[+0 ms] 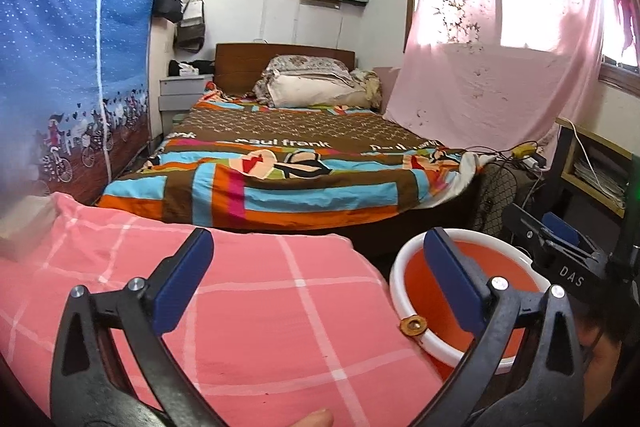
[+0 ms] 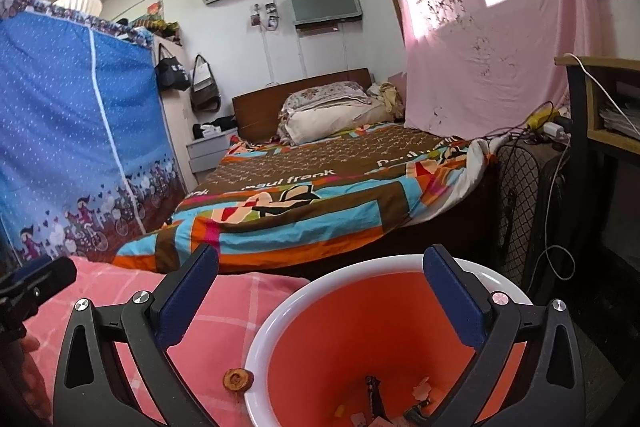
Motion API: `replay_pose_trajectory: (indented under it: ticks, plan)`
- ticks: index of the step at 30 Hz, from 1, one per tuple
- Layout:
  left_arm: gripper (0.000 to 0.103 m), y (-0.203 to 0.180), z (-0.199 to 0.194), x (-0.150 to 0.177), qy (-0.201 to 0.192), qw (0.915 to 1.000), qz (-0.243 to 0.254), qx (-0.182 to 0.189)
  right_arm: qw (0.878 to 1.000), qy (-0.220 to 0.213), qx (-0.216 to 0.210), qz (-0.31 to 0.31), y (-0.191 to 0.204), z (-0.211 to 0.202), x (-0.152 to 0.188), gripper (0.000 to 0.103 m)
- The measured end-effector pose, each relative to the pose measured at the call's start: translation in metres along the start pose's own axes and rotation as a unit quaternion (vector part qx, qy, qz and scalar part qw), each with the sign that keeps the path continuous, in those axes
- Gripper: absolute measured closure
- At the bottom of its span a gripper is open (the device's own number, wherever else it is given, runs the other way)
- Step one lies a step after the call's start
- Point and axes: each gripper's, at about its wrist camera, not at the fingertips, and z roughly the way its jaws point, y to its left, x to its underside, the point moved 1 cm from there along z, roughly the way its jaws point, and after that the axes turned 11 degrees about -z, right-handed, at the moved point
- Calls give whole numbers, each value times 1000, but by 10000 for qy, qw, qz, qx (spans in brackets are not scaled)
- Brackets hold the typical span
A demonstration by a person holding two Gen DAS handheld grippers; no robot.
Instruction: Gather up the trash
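An orange trash bin with a white rim (image 1: 412, 339) (image 2: 256, 359) stands beside a pink checked bedspread (image 1: 240, 307) (image 2: 224, 311). Several small scraps of trash (image 2: 400, 403) lie at the bin's bottom. A small round brown wooden knob (image 1: 414, 326) (image 2: 238, 380) sits at the bin's rim. My left gripper (image 1: 318, 285) is open and empty above the bedspread and the bin's edge. My right gripper (image 2: 320, 295) is open and empty, right over the bin's mouth. The right gripper also shows at the right of the left wrist view (image 1: 560, 247).
A second bed with a colourful quilt (image 1: 288, 167) (image 2: 320, 199) lies ahead. A blue fabric wardrobe (image 1: 72, 67) (image 2: 72, 131) stands at the left. A pink curtain (image 1: 480, 79), a dark fan grille (image 2: 520, 203), cables and a shelf (image 2: 600, 107) are at the right.
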Motion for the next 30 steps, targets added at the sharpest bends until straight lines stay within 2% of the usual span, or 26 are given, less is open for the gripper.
replay_pose_trajectory:
  ticks: [5, 13, 20, 27, 30]
  plan:
    - [0, 8, -8, 2, -223, 9996, -60, -167, 9996, -196, -182, 43, 9, -3, 1, 0]
    - [0, 29, -13, 2, -440, 9973, -289, -510, 9996, -164, -216, 16, 30, 14, 1, 0]
    - [0, 52, -11, -2, -551, 9936, -609, -769, 9955, -512, -769, 233, 49, 26, 1, 0]
    - [0, 69, -3, -1, -484, 9909, -665, -1064, 9895, -269, -1282, 607, 59, 63, 4, 0]
    - [0, 74, 0, 0, -423, 9897, -704, -1176, 9869, 27, -1436, 733, 60, 82, 5, 0]
